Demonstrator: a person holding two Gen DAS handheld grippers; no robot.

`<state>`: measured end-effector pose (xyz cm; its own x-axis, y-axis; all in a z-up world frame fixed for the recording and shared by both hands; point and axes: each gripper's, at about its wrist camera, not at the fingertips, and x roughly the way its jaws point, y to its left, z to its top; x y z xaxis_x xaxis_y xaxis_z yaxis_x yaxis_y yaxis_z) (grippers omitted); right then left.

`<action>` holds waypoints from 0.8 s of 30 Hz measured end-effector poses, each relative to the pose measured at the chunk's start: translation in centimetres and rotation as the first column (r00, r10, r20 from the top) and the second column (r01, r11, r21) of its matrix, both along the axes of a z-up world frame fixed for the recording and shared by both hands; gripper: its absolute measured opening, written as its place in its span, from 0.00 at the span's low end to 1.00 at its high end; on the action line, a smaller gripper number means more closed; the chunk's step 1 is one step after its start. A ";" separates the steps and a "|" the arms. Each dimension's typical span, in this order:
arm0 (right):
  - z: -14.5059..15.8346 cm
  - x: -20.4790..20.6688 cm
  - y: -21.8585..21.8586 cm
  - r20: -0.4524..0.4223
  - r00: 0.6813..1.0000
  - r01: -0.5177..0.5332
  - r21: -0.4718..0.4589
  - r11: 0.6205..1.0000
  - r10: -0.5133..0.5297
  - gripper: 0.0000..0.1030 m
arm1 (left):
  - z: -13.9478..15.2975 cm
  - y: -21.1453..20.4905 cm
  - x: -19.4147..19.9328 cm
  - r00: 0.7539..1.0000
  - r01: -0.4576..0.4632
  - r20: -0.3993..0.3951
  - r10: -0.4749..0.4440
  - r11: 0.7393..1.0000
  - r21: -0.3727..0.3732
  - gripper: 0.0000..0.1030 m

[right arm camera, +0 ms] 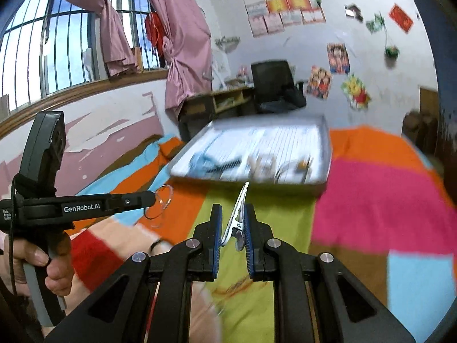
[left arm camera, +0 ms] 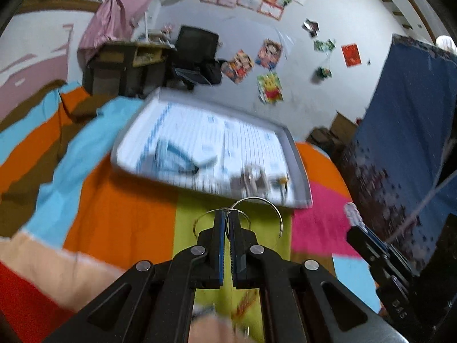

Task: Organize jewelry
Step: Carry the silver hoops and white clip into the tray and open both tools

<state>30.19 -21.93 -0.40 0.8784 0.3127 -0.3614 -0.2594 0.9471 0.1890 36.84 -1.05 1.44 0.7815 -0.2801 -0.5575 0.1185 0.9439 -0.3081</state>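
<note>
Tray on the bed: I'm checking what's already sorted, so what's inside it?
The tray holds a blue-and-black item and small metallic pieces on lined paper; motion blur hides what they are.

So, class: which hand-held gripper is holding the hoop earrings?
The left hand-held gripper: thin silver hoop earrings are pinched there; the right hand-held gripper holds a metal hair clip.

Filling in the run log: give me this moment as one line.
left gripper: shut on hoops | right gripper: shut on clip | tray: ahead on blanket, blurred
</note>
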 end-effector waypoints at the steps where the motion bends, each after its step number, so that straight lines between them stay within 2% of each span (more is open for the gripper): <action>1: 0.5 0.8 -0.4 0.012 1.000 0.001 -0.003 1.000 -0.001 0.13 | 0.4 -0.1 1.1 1.000 -0.010 0.014 0.010 1.000 0.006 0.03; 5: 2.0 5.0 -1.7 0.056 0.998 0.005 -0.027 1.000 -0.003 0.13 | 1.0 -0.9 5.9 0.999 -0.028 0.042 0.027 0.999 0.025 0.03; 10: 0.6 8.7 -2.9 0.047 0.999 0.006 0.001 1.000 -0.006 0.13 | -0.2 -2.0 10.7 0.998 -0.048 0.034 0.047 0.997 0.052 0.03; 18: -1.9 13.1 -3.1 -0.006 1.000 0.014 0.006 1.000 -0.014 0.13 | -3.3 -3.6 13.2 0.999 -0.042 -0.020 0.045 0.990 0.134 0.03; 24: -3.4 14.7 -2.4 -0.058 0.998 0.005 0.007 1.000 -0.005 0.13 | -4.2 -4.1 13.6 0.998 -0.036 -0.051 0.044 0.988 0.152 0.04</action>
